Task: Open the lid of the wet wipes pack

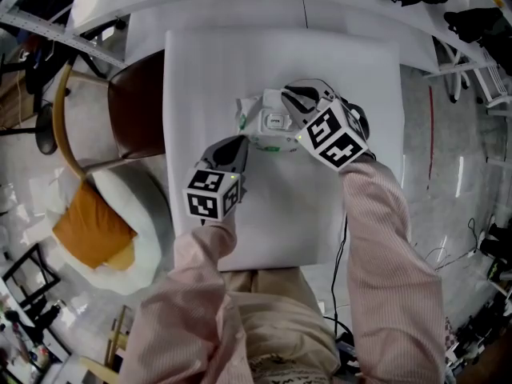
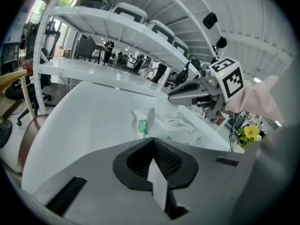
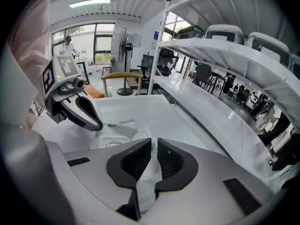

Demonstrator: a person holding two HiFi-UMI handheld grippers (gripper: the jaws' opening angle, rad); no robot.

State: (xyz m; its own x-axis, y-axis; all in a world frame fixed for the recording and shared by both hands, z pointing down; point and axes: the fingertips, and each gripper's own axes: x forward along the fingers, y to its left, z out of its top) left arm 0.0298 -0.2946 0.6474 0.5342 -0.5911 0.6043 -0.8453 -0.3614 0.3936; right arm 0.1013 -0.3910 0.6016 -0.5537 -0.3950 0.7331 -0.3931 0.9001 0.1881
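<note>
Wide shot first: the white table [image 1: 360,62] fills the middle of the head view, with a brown chair [image 1: 136,110] off at its 9 o'clock. The wet wipes pack [image 1: 258,126] lies flat on the table, just toward 12 o'clock from centre, with both tools on it.

At the pack's 7 o'clock is the left hand-held gripper [image 2: 152,146]. Its jaws are together with a thin white sliver pinched between them, most likely the pack's near edge, so it looks to be pinning the pack down.

Coming in from the pack's 2 o'clock is the right hand-held gripper [image 3: 153,149], and here's the action. Its jaws are clamped on a pale, see-through flap, which I take for the lid [image 2: 165,109]. In the left gripper view the flap stands raised off the top of the pack, with the jaw tips right on it.

So where are we? The lid is gripped and lifted clear, so the hard part looks done. What's left, by my reading, is swinging it fully back, then letting go.
</note>
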